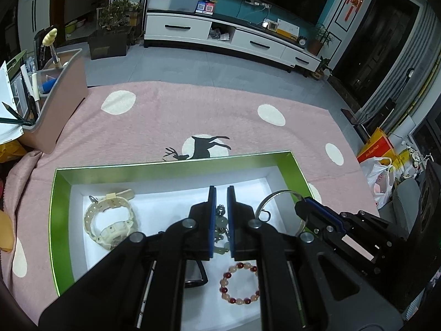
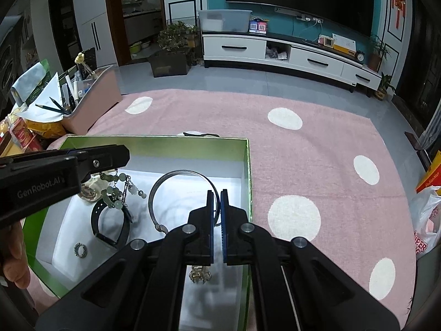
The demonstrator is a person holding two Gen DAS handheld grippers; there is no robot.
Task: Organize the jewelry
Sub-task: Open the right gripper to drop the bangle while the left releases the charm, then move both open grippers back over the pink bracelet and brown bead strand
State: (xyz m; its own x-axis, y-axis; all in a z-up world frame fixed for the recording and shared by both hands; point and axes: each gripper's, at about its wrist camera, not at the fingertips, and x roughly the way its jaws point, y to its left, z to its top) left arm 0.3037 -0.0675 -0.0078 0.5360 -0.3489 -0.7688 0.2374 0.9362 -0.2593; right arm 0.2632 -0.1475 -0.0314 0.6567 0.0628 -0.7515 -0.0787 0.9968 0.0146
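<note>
In the left wrist view the left claw (image 1: 221, 193) pinched a jade-bead chain (image 1: 222, 222), dangling limp at frame centre over the green-walled box (image 1: 53, 207). The right claw (image 2: 217, 194) pinched the silver bangle (image 2: 179, 173) low in its frame, near the box's right wall. The chain looked light, floppy and snag-prone; the bangle stiff and slippery, best gripped across its band. Room inside seemed tight beside the cream watch (image 1: 110, 224) and bead bracelet (image 1: 239, 284).

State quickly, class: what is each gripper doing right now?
Left gripper: shut on the green bead chain.
Right gripper: shut on the silver bangle.
</note>
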